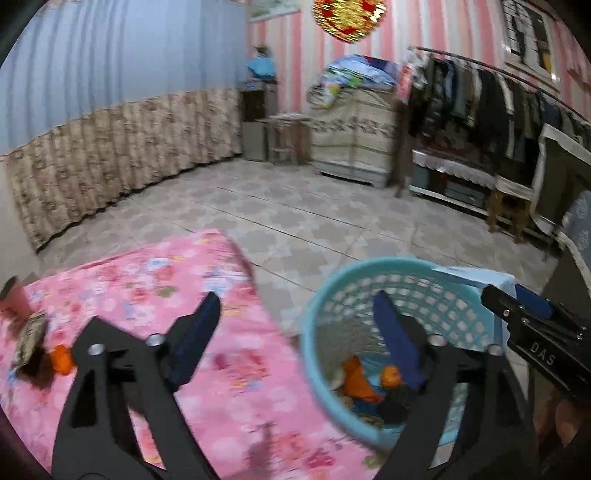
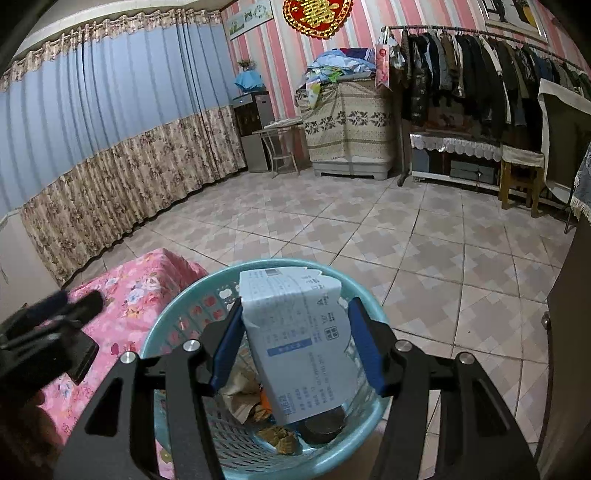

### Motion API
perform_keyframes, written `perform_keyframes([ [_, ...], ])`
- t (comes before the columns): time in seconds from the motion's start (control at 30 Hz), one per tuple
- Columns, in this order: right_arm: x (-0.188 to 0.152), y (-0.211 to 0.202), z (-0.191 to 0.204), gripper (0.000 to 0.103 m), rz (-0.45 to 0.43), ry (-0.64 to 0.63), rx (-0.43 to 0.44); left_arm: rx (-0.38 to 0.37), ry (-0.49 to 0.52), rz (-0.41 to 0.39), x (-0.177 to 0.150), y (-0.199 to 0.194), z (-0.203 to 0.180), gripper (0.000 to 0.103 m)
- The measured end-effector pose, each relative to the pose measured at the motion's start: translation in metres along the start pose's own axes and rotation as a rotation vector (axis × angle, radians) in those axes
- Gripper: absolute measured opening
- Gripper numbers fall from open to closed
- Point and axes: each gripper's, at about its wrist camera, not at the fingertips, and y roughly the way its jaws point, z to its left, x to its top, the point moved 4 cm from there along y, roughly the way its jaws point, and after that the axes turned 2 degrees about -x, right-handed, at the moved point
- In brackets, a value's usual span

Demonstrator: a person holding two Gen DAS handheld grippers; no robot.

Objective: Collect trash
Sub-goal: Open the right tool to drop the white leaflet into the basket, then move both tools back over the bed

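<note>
A: Listing nearest first: right hand-held gripper (image 2: 295, 325), blue pads clamped on the sides of a pale printed carton (image 2: 295, 343), carton tilted, its lower end down inside the basket.

B: Basket?

A: Turquoise lattice basket (image 2: 373, 410), on the tiled floor beside a surface under a pink floral cloth (image 1: 155, 291). Contents: orange scraps (image 1: 360, 376), brown crumpled bits (image 2: 280, 435), a dark round item (image 2: 325, 424) at the bottom.

B: Left hand-held gripper?

A: Left hand-held gripper (image 1: 295, 310), jaws spread wide, nothing between them. One finger sits over the pink cloth, the other over the basket's mouth.

B: Trash outside the basket?

A: On the pink cloth, far left edge: an orange piece (image 1: 61, 360) beside a crumpled printed wrapper (image 1: 31, 339); blurred, cannot identify further.

B: Further back?

A: Tiled floor (image 2: 388, 229), open. Blue curtains with a floral lower band (image 2: 129, 110) along the left wall. Covered cabinet (image 2: 347, 125) with bedding piled on top. Clothes rail (image 2: 480, 66) of dark garments, right. Red and gold ornament (image 2: 317, 16) on the pink-striped wall.
</note>
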Motion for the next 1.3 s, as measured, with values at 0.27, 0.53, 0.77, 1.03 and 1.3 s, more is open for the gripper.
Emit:
perform_keyframes([
  [0.27, -0.009, 0.012, 0.03, 0.057, 0.026, -0.012, 0.02, 0.117, -0.055, -0.02, -0.014, -0.038, 0.053, 0.096],
  [0.53, -0.014, 0.024, 0.04, 0.086, 0.033, -0.027, -0.013, 0.16, -0.084, -0.029, -0.022, -0.065, 0.085, 0.098],
  [0.77, -0.01, 0.007, 0.06, 0.09, -0.001, -0.045, -0.008, 0.212, -0.082, -0.056, -0.026, -0.095, 0.11, 0.098],
  [1.03, -0.02, -0.037, 0.144, 0.092, -0.096, -0.186, 0.104, 0.316, -0.136, -0.081, -0.041, -0.137, 0.171, 0.098],
  [1.3, -0.054, -0.086, 0.238, 0.094, -0.146, -0.248, 0.307, 0.448, -0.226, -0.064, -0.075, -0.175, 0.259, 0.098],
])
